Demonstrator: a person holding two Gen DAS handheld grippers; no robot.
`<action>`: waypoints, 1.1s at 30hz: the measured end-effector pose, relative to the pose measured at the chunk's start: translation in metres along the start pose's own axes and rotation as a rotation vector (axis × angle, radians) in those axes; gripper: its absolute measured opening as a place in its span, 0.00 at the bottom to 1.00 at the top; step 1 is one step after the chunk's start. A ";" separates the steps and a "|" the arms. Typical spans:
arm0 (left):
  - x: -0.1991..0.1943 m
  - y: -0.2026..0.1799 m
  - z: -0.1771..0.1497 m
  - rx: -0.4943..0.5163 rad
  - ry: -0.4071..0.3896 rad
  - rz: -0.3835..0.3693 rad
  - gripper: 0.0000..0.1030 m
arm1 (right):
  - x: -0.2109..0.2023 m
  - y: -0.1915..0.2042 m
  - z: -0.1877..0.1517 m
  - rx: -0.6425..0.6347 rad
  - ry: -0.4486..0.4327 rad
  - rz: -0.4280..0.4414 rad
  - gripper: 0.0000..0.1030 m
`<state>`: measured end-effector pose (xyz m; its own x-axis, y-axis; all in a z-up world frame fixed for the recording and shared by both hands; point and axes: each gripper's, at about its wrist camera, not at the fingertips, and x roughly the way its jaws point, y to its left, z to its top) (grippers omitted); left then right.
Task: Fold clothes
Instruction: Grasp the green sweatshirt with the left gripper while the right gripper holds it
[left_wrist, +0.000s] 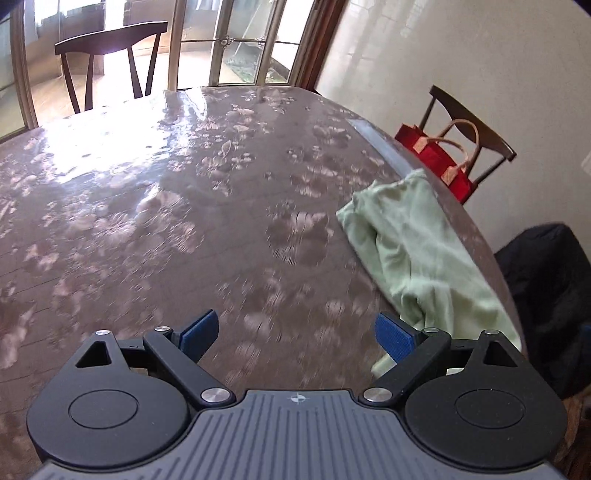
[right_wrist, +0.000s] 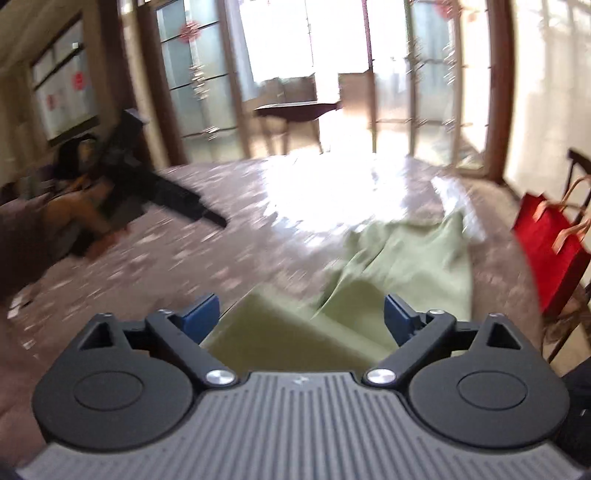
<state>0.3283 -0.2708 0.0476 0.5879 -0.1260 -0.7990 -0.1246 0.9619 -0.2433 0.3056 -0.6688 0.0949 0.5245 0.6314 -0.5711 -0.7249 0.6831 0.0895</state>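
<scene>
- Right gripper (right_wrist: 300, 319): jaws spread, released; green garment (right_wrist: 402, 258) lies slack beyond them on the tabletop (right_wrist: 166, 266), likely between folds.
- Left gripper (left_wrist: 295, 334): jaws spread, empty; garment off their right side.

Pale green garment (left_wrist: 417, 254), soft knit-look fabric, crumpled and partly folded, lying on floral-patterned table (left_wrist: 184, 206) near its right edge. One end bunched toward far side, rest trailing toward near edge. Right wrist view: same cloth (right_wrist: 402, 258) blurred, flat folded panel nearest camera.
</scene>
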 end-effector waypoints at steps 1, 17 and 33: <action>0.006 -0.002 0.004 -0.008 0.003 0.005 0.92 | 0.023 0.001 0.005 -0.034 0.014 -0.023 0.92; 0.099 -0.028 0.049 0.019 0.088 -0.002 0.92 | 0.149 -0.048 0.006 0.079 0.171 -0.013 0.12; 0.185 -0.072 0.072 0.121 0.033 -0.088 0.92 | 0.049 -0.117 -0.003 0.301 -0.049 -0.208 0.11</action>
<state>0.5036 -0.3457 -0.0430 0.5652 -0.2172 -0.7959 0.0244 0.9687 -0.2471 0.4154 -0.7188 0.0539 0.6729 0.4795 -0.5634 -0.4402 0.8715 0.2159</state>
